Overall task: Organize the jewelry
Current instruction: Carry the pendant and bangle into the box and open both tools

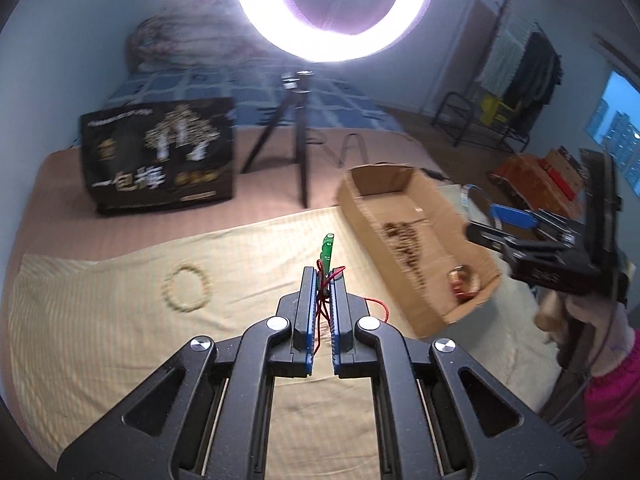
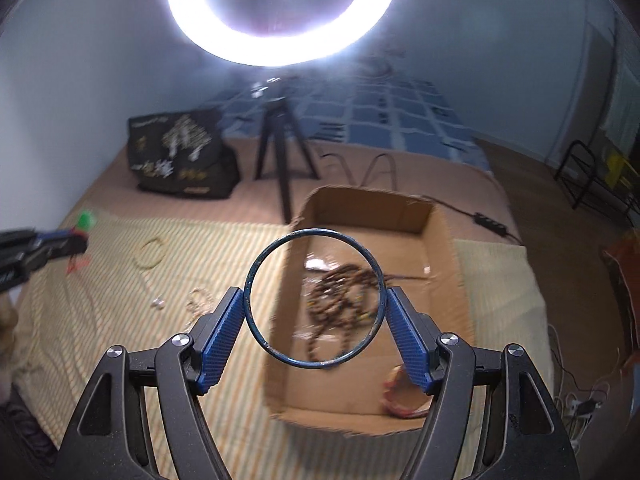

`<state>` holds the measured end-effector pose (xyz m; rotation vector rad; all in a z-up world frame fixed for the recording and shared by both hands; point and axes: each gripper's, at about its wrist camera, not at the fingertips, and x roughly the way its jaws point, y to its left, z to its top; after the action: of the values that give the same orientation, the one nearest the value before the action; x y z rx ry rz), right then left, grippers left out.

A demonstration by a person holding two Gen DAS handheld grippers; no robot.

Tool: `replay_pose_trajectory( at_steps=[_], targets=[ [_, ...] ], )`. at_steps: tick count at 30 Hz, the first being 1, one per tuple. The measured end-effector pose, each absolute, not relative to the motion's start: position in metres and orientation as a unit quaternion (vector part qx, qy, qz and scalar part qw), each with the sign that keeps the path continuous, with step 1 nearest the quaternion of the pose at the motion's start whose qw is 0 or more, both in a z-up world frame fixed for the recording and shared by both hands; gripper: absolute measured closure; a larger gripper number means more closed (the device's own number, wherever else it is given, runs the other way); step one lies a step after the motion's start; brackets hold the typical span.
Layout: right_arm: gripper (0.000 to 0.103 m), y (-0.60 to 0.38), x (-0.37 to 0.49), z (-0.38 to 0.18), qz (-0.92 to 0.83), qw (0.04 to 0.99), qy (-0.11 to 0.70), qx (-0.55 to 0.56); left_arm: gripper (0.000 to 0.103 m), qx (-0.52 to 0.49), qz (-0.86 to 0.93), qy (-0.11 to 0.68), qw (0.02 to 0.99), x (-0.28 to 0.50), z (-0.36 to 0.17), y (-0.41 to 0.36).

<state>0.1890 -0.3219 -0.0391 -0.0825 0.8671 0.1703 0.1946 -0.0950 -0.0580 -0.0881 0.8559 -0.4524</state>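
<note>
My left gripper [image 1: 325, 276] is shut on a green pendant [image 1: 326, 251] with a red cord [image 1: 372, 305], held above the striped cloth. My right gripper [image 2: 315, 294] is shut on a dark blue bangle [image 2: 256, 264], held over the cardboard box [image 2: 444, 240]. The box holds a heap of brown beaded necklaces [image 2: 340, 292] and a reddish bangle [image 2: 394, 394]. The box [image 1: 360, 208] also shows in the left wrist view, right of my left gripper. A pale bead bracelet [image 1: 185, 288] lies on the cloth to the left; it also shows in the right wrist view [image 2: 151, 253].
The yellow striped cloth [image 1: 100, 320] covers the bed's front. A black printed bag [image 1: 156, 154] and a black tripod [image 1: 294, 132] under a ring light stand behind. Small jewelry pieces [image 2: 198, 300] lie on the cloth left of the box. A cable [image 2: 480, 216] runs behind the box.
</note>
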Motion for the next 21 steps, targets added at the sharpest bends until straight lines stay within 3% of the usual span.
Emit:
replay_pose_trajectory(
  at_steps=[13, 21],
  targets=[
    [0.032, -0.366, 0.211, -0.051, 0.035, 0.901, 0.432, -0.011, 0.099, -0.06, -0.286, 0.411, 0.863, 0.197, -0.062, -0.177],
    [0.032, -0.378, 0.223, -0.071, 0.018, 0.89, 0.455, 0.001, 0.099, -0.037, -0.299, 0.435, 0.848, 0.202, -0.09, -0.213]
  ],
)
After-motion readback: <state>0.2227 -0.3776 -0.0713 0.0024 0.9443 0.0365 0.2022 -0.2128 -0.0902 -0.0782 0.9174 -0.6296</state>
